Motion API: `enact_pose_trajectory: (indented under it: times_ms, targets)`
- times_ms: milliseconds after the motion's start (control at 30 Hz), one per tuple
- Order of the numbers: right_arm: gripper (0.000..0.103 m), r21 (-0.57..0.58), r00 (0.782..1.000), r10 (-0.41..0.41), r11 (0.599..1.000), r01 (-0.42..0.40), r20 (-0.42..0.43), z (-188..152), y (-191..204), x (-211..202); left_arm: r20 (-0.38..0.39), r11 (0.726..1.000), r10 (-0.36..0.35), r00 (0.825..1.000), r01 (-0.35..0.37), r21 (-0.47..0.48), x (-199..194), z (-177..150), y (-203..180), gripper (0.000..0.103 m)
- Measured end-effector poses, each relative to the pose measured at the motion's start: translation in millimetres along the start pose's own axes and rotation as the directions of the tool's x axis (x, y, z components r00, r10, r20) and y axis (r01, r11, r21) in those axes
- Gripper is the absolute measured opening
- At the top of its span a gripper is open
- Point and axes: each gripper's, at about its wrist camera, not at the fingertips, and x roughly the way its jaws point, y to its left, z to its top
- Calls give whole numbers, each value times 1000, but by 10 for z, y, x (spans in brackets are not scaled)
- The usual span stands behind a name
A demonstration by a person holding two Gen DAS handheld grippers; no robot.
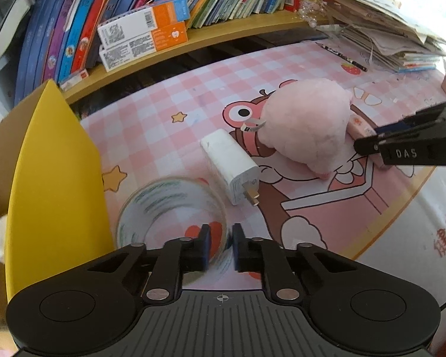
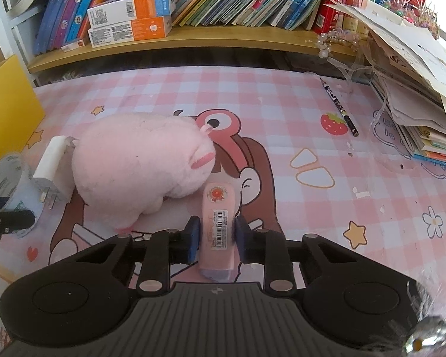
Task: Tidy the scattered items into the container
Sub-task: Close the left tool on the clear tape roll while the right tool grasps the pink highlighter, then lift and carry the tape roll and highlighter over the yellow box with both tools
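The right gripper straddles a slim pink packet that lies flat on the checked mat. Its pads sit on either side of the packet, but I cannot tell whether they press it yet. A firm squeeze on the long edges, then a straight lift, should keep the packet from twisting. The left gripper looks clamped on the wall of the clear tape roll, its pads close together.

The pink plush pig lies just left of the packet, touching its far end, so a sideways drag could nudge it. A white charger rests beyond the pig, and the yellow box stands farther left, past the tape roll. A pencil lies well to the right.
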Motion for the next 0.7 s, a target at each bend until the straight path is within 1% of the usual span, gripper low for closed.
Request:
enact_pose_trajectory:
  times_ms: [67, 133, 200, 333, 700]
  targets:
    - [24, 2, 1000, 6, 1000, -6, -5, -21, 5, -24, 7, 1000, -14, 1000, 14, -23, -38, -23, 25, 6]
    - [24, 4, 1000, 12, 1000, -12, -8, -51, 11, -57, 19, 998, -42, 999, 43, -45, -94, -42, 48, 6]
    - [24, 10, 1000, 19, 1000, -19, -7, -82, 16, -105, 27, 997, -52, 998, 53, -50, -148, -49, 47, 6]
    - [24, 23, 999, 42, 999, -42, 1, -135, 39, -219, 48, 996, -66, 997, 68, -50, -267, -71, 17, 6]
    - [24, 0, 997, 67, 998, -67, 41, -287, 201, -594, 113, 994, -99, 989, 103, -25, -641, -177, -111, 6]
